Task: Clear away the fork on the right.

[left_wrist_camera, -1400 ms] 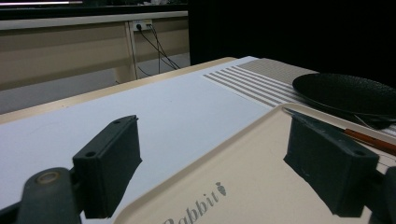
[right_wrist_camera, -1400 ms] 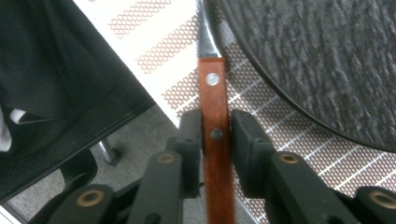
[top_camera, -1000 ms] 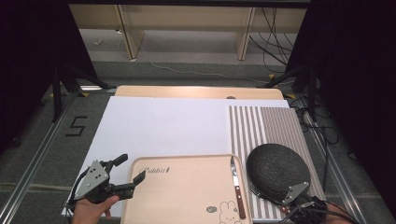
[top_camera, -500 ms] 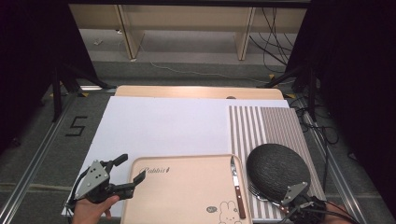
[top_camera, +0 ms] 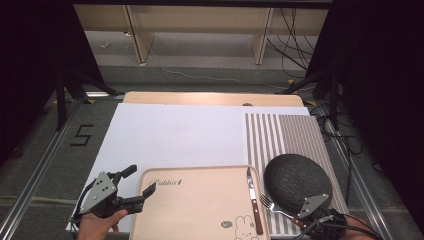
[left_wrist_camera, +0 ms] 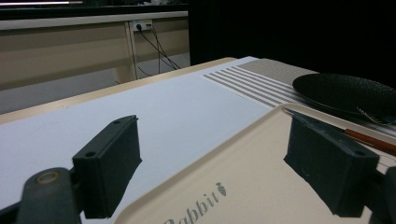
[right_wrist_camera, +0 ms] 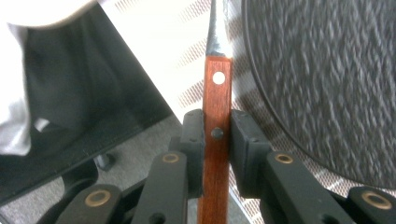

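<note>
Between right gripper [right_wrist_camera: 217, 135] jaws, fork [right_wrist_camera: 217, 93] handle's 2 rivets.

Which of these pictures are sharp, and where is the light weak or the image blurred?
High view: table evenly lit, surroundings almost black. Left gripper view: near jaws sharp, tray lettering readable, black plate dim against a dark background. Right gripper view: wooden fork handle sharp between the jaws, plate texture slightly smeared, top left corner washed out.
</note>
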`<act>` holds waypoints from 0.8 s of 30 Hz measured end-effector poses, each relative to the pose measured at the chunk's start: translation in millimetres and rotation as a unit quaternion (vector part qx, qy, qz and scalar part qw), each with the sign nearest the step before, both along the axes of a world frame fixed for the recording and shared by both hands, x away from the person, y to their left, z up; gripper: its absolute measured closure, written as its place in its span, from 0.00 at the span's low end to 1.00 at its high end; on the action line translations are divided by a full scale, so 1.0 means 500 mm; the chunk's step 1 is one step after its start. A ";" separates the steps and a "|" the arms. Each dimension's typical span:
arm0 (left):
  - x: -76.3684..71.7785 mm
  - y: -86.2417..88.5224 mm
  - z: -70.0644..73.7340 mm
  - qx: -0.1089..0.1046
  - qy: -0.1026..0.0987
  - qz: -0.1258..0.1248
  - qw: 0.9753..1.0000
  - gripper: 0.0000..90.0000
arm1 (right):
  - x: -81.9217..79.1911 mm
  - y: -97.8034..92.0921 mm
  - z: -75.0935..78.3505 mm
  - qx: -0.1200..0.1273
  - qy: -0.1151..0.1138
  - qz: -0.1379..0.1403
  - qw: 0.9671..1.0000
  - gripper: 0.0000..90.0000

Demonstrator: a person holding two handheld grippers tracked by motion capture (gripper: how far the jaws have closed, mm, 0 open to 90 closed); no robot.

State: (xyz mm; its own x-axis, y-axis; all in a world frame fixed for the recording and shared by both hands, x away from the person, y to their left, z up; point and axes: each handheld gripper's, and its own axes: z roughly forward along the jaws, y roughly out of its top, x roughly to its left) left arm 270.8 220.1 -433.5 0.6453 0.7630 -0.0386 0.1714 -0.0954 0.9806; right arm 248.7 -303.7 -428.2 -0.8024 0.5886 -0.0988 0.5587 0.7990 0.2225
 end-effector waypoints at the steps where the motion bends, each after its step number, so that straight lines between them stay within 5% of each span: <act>1: 0.000 0.000 0.000 0.001 0.000 0.000 1.000 0.19 | 0.000 0.002 0.002 0.002 -0.001 -0.001 1.000 0.86; 8: 0.000 0.000 0.000 0.000 0.000 0.000 1.000 0.19 | 0.013 0.029 0.012 0.033 -0.017 -0.004 0.999 0.86; 24: 0.000 0.000 0.000 0.000 -0.001 -0.001 1.000 0.19 | 0.057 0.145 0.024 0.068 -0.033 0.040 0.996 0.86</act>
State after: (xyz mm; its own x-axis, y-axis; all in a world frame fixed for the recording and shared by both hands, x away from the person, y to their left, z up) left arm 270.8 219.9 -433.4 0.6461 0.7623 -0.0385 0.1703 -0.0948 0.9808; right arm 277.0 -231.2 -416.1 -0.8421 0.5338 -0.0771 0.4742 0.8009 0.3657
